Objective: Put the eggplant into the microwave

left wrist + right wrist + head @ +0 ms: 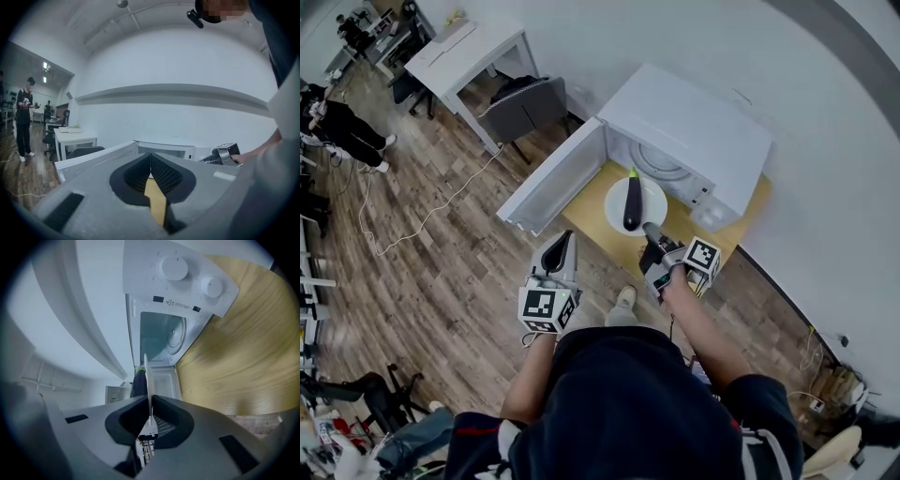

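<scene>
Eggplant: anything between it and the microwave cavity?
Nothing visible. The microwave has its door swung wide open to the side, and the cavity shows only its turntable. The eggplant lies on the white plate, whose rim the right claw grips, just in front of the opening.

No legible wording, brand or number was found in any view. On the white microwave oven's control panel (140, 277), a pale strip label (171, 302) sat at 6 o'clock of the left round white dial (174, 267). It bore a warning triangle and print too small to read. One black tag (158, 299) at its 9 o'clock and another black tag (197, 308) at its 3 o'clock were unreadable. The left white cube (546, 307) and the right white cube (703, 255) carried black-and-white square code markers only.
</scene>
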Motion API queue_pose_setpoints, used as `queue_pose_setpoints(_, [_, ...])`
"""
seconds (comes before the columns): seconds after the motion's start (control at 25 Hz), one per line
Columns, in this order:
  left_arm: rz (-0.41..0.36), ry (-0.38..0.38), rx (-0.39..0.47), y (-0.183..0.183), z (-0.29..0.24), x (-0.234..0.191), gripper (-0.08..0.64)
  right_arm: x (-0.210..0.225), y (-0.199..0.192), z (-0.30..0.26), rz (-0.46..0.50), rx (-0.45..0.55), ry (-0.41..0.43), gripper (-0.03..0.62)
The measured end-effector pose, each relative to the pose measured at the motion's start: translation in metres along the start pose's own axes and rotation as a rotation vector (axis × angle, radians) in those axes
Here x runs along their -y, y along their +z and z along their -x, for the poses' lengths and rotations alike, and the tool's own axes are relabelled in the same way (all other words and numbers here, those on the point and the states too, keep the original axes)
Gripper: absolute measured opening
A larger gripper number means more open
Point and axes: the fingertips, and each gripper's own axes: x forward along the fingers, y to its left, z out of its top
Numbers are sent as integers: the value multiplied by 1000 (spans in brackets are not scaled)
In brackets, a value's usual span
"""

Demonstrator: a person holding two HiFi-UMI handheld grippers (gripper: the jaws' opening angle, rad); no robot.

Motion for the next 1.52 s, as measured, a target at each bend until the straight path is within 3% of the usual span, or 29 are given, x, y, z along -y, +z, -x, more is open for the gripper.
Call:
queue_pose_setpoints(0.48, [-9,-38,-24,3,-51,0,17,12,22,-19,-40,-6,1,25])
queue_pose_setpoints(1.0, [-43,-281,-67,8,-121,0,17,21,49,-36,-95,164,-27,25])
queue_pose_setpoints(1.52, [-68,-498,-119,5,-163,-25,17,29,52,-61,-156,368,-39,25])
